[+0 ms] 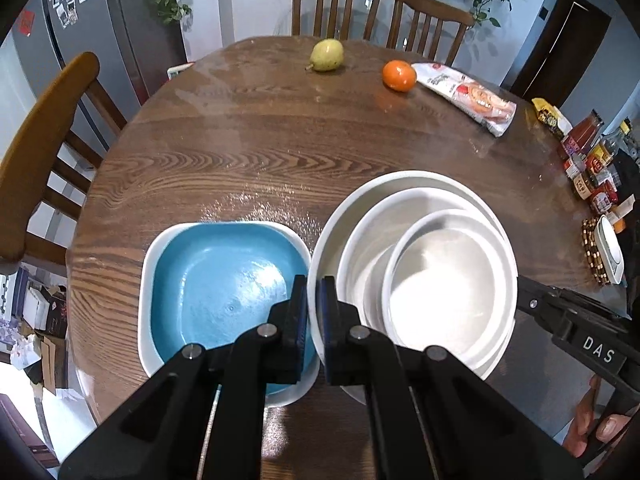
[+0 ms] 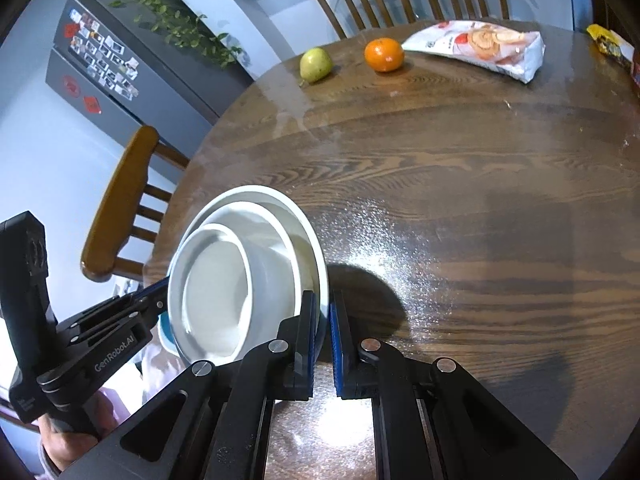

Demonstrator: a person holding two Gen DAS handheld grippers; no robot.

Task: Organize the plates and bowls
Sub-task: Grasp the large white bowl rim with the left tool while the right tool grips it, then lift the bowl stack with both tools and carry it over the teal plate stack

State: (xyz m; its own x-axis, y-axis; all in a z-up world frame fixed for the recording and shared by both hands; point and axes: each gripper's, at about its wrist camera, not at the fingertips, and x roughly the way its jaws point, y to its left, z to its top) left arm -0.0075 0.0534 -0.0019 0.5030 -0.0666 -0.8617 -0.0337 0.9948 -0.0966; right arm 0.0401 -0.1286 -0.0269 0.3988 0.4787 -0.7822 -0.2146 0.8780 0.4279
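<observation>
Three white bowls sit nested: a small bowl [image 1: 444, 280] inside a middle bowl [image 1: 360, 240] inside a large white bowl [image 1: 400, 184]. My left gripper [image 1: 313, 296] is shut on the large bowl's left rim. My right gripper [image 2: 323, 312] is shut on its right rim, and its fingers [image 1: 532, 300] show at the right of the left wrist view. The stack [image 2: 224, 292] hangs tilted just above the table, casting a dark shadow. To its left a blue square plate [image 1: 224, 280] rests in a white square dish [image 1: 146, 280].
On the round wooden table [image 1: 240, 152], a pear [image 1: 327, 55], an orange [image 1: 399, 75] and a snack bag [image 1: 468, 96] lie at the far side. Jars and bottles [image 1: 592, 160] crowd the right edge. Wooden chairs [image 1: 40, 152] surround the table.
</observation>
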